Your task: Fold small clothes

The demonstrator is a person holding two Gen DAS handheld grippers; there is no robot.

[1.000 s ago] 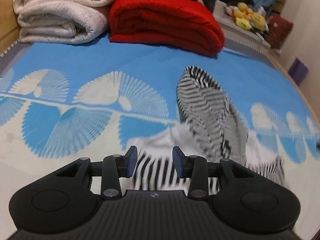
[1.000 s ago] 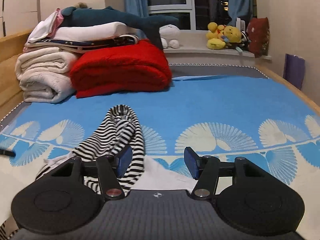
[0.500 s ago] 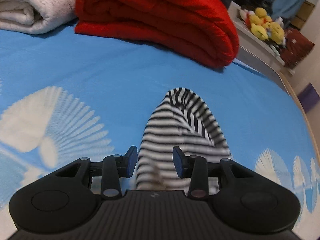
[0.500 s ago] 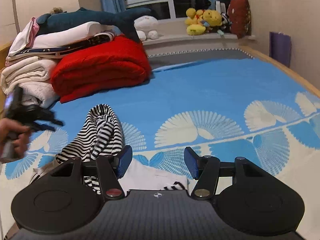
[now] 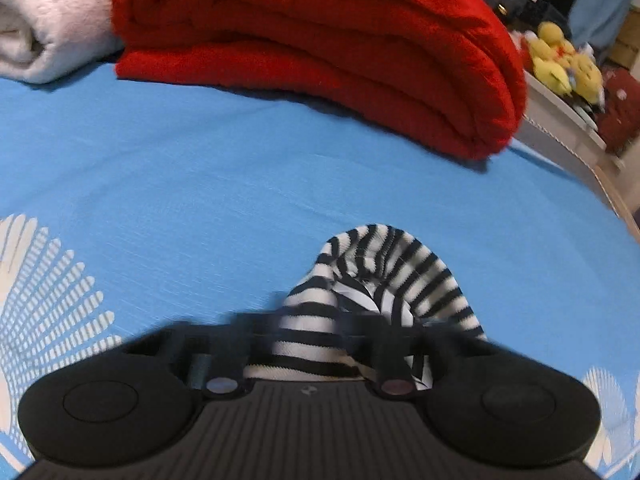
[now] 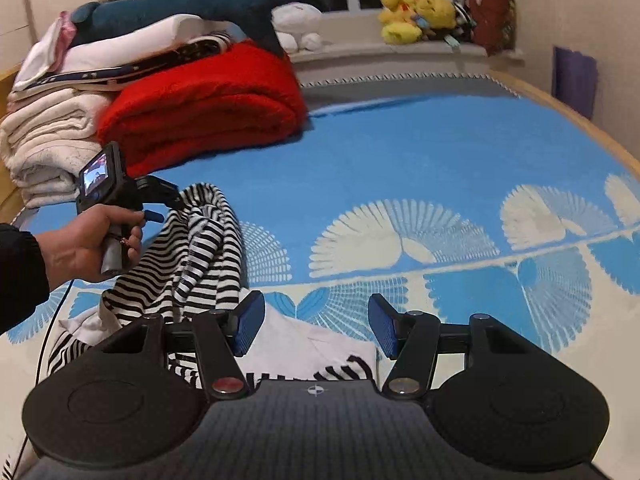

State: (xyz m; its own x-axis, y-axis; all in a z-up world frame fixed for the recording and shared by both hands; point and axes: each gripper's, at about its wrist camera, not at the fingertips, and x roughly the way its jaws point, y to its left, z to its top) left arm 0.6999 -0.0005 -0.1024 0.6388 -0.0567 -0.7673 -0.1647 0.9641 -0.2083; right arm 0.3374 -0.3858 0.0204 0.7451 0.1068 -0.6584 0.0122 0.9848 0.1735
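- Far left, right wrist view: the person's left hand [image 6: 86, 240] grips the left gripper [image 6: 160, 196], whose tip sits at the far end of the striped garment [image 6: 208, 248].
- Left wrist view is smeared with motion, but its jaws have just been closing with striped cloth between them; read as pinching the garment's far end, which bunches up over the fingers [image 5: 304, 336].
- Garment lies on the blue bedspread [image 6: 420, 152], running from that pinch back toward the near edge, where a white part spreads flat under the right gripper [image 6: 316, 326].
- Right gripper: spread, pads clear of cloth, hovering just above the white part.
- Red blanket [image 6: 200, 100] and white towels [image 6: 44, 140] stacked beyond, well apart from the work.
- Judgement: step is carrying the pinched end over for a fold. Do it well by lifting only enough to clear, keeping the pinch on a single layered edge, and pinning the near part with the right gripper so the crease lands straight.
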